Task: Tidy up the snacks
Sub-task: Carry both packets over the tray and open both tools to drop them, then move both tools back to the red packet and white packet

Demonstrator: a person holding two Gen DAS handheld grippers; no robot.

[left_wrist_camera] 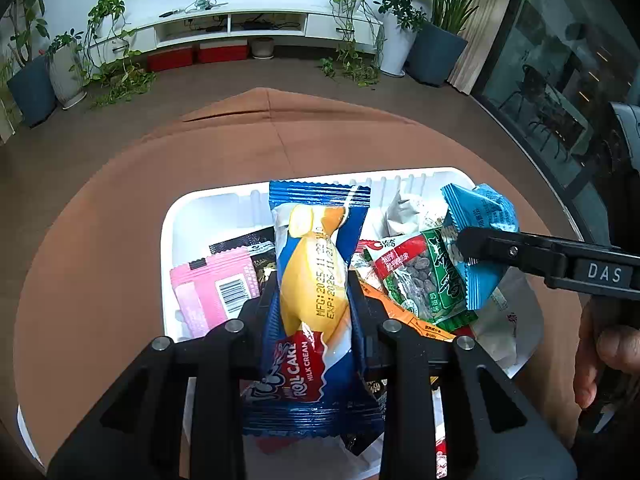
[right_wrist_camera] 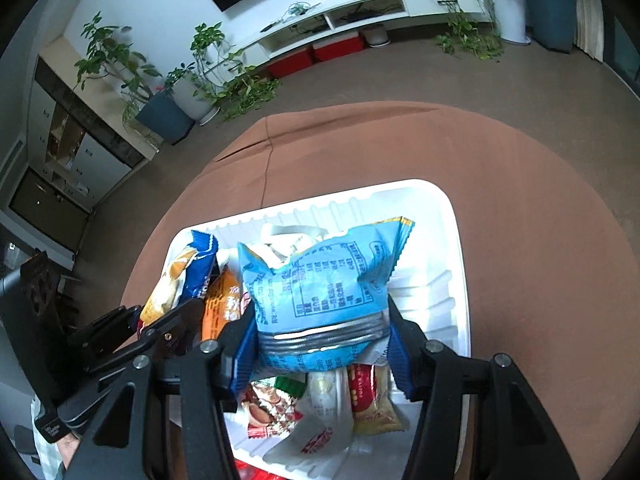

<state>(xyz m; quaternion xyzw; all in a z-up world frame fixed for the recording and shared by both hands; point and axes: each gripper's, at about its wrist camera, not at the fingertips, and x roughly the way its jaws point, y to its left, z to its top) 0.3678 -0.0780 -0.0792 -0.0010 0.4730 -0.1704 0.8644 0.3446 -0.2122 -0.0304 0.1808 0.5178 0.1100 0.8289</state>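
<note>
Brown cloth covers my counter [left_wrist_camera: 120, 208], w/ a white TV unit [left_wrist_camera: 256, 24] and potted plants along the far wall. On the cloth sits a white plastic tray [right_wrist_camera: 456, 240] heaped w/ snack packs. My left claw [left_wrist_camera: 312, 296] is nearly closed, pinching a blue Roll Cake milk cream pack [left_wrist_camera: 312, 264] at mid-length; the pack stands lengthwise betw. the fingers, above the tray's left part. Below it I see a pink pack [left_wrist_camera: 208, 292] beside a black one [left_wrist_camera: 256, 248], both lying in the tray. My right claw [right_wrist_camera: 320, 332] is abt half open, blue pads pressing both sides of a light-blue snack bag [right_wrist_camera: 320, 280], printed back side up, over the tray's middle. Under that bag lie a white pack w/ red print [right_wrist_camera: 316, 432], a red-yellow pack [right_wrist_camera: 372, 400] and a nut pack [right_wrist_camera: 268, 404]. In left wrist view, a green-red bean pack [left_wrist_camera: 420, 276] and an orange pack [left_wrist_camera: 404, 312] lie near the light-blue bag. A hand [left_wrist_camera: 604, 356] grips the right claw's handle.
</note>
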